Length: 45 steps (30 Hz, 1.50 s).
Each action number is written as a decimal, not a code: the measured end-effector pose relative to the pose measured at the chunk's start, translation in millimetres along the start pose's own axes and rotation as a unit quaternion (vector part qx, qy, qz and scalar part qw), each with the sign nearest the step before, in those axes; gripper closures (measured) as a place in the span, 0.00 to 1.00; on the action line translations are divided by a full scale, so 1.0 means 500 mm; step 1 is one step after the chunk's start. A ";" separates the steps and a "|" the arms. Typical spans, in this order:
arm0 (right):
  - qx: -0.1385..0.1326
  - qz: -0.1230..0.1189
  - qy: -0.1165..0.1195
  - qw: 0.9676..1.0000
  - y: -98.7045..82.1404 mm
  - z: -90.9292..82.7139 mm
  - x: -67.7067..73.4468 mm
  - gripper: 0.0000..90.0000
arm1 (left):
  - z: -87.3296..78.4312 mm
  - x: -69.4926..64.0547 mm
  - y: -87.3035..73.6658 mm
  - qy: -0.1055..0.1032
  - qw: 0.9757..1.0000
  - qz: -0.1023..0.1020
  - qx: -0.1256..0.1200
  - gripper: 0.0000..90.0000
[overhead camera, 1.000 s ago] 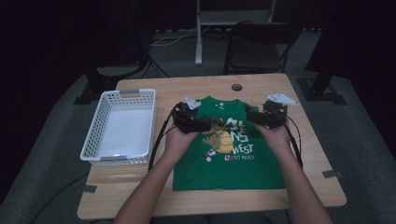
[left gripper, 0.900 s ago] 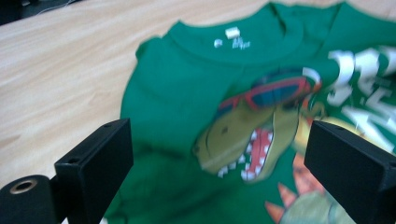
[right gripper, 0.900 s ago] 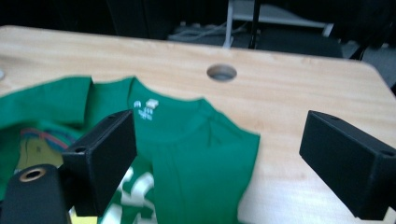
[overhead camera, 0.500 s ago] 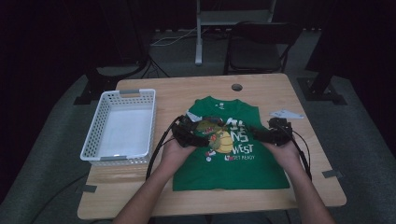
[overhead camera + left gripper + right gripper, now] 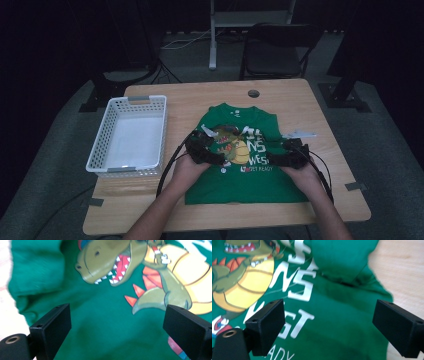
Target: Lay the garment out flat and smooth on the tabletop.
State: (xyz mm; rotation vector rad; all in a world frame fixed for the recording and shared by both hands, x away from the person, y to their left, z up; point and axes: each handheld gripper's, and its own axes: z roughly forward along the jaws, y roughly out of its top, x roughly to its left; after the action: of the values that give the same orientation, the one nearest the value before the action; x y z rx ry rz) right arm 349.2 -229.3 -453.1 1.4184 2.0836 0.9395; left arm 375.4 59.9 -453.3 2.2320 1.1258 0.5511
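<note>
Both grippers lowered over one shirt.

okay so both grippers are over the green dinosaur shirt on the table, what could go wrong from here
Judging from this moment:
1. The sleeves of the green shirt look folded in over its front; open jaws on the left gripper and right gripper might pinch one layer, so a fold could slip apart.
2. The cables trail beside the shirt and might drag its edge.
3. The white basket stands close left; a wide swing might knock it.
</note>
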 end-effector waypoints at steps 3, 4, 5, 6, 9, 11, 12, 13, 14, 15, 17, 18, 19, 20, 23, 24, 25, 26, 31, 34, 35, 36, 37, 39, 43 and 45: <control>0.022 -0.006 0.002 1.000 -0.003 0.006 0.004 0.12 | 0.006 -0.006 -0.006 -0.003 1.000 0.005 0.007 0.10; 0.030 -0.008 0.004 1.000 -0.004 0.009 0.005 0.12 | 0.006 -0.006 -0.007 -0.005 1.000 0.000 0.005 0.10; 0.038 -0.010 0.004 0.999 -0.006 0.011 0.006 0.12 | 0.005 -0.004 -0.008 -0.007 1.000 -0.003 0.007 0.10; 0.045 -0.013 0.002 0.999 -0.007 0.014 0.007 0.12 | 0.005 -0.003 -0.010 -0.010 1.000 -0.007 0.007 0.10; 0.057 -0.019 -0.001 0.998 -0.013 0.017 0.011 0.12 | 0.001 -0.001 -0.016 -0.017 1.000 -0.012 0.011 0.10; 0.057 -0.023 0.001 0.998 -0.016 0.015 0.013 0.12 | -0.004 -0.002 -0.022 -0.019 1.000 -0.010 0.012 0.10; 0.058 -0.024 0.003 0.998 -0.018 0.013 0.015 0.12 | -0.006 -0.003 -0.024 -0.019 1.000 -0.009 0.013 0.10; 0.059 -0.025 0.004 0.998 -0.020 0.010 0.018 0.12 | -0.009 -0.005 -0.026 -0.019 1.000 -0.006 0.014 0.10; 0.058 -0.028 0.005 0.998 -0.023 0.008 0.019 0.12 | -0.012 -0.006 -0.029 -0.018 1.000 -0.002 0.013 0.10; 0.054 -0.029 0.006 0.998 -0.028 0.005 0.022 0.12 | -0.014 -0.008 -0.033 -0.018 1.000 -0.004 0.011 0.10; 0.047 -0.029 0.006 0.998 -0.039 -0.003 0.027 0.12 | -0.019 -0.011 -0.040 -0.023 1.000 -0.005 0.010 0.10; 0.045 -0.028 0.006 0.999 -0.044 -0.007 0.029 0.12 | -0.022 -0.013 -0.044 -0.024 1.000 -0.005 0.010 0.10; 0.043 -0.029 0.007 0.999 -0.050 -0.012 0.032 0.12 | -0.025 -0.015 -0.047 -0.025 1.000 -0.002 0.012 0.10; 0.041 -0.030 0.008 0.999 -0.056 -0.016 0.034 0.12 | -0.028 -0.018 -0.049 -0.025 1.000 0.001 0.013 0.10; 0.036 -0.033 0.011 0.999 -0.070 -0.028 0.041 0.12 | -0.038 -0.027 -0.061 -0.028 1.000 0.005 0.013 0.10; 0.036 -0.035 0.012 0.999 -0.075 -0.033 0.043 0.12 | -0.042 -0.029 -0.066 -0.028 1.000 0.005 0.013 0.10; 0.035 -0.037 0.014 0.999 -0.079 -0.036 0.046 0.12 | -0.045 -0.031 -0.070 -0.031 0.999 0.006 0.013 0.10; 0.034 -0.039 0.016 0.999 -0.084 -0.040 0.048 0.12 | -0.049 -0.033 -0.074 -0.031 0.999 0.008 0.014 0.10; 0.033 -0.047 0.023 0.998 -0.098 -0.054 0.055 0.12 | -0.059 -0.037 -0.088 -0.034 0.999 0.004 0.012 0.10; 0.038 -0.055 0.029 0.997 -0.106 -0.064 0.060 0.12 | -0.065 -0.038 -0.093 -0.035 0.999 0.007 0.017 0.10; 0.041 -0.057 0.031 0.997 -0.107 -0.066 0.061 0.12 | -0.066 -0.038 -0.093 -0.034 0.999 0.008 0.019 0.10; 0.044 -0.057 0.032 0.997 -0.106 -0.066 0.062 0.12 | -0.067 -0.038 -0.094 -0.034 0.999 0.008 0.021 0.10; 0.048 -0.058 0.032 0.997 -0.105 -0.067 0.062 0.12 | -0.067 -0.038 -0.094 -0.034 0.999 0.009 0.022 0.10; 0.058 -0.060 0.034 0.996 -0.103 -0.069 0.063 0.12 | -0.069 -0.039 -0.094 -0.035 0.999 0.009 0.026 0.10; 0.067 -0.059 0.041 0.995 -0.101 -0.072 0.062 0.12 | -0.070 -0.039 -0.094 -0.034 0.999 0.012 0.026 0.10; 0.045 -0.044 0.048 0.997 -0.096 -0.076 0.058 0.12 | -0.070 -0.038 -0.092 -0.031 0.999 0.009 0.014 0.10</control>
State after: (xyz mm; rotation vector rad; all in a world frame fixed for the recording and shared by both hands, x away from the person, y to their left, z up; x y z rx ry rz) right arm 282.4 -224.8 -462.8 1.3366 2.2650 0.9044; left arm 317.1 77.1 -458.9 2.2705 1.0891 0.4727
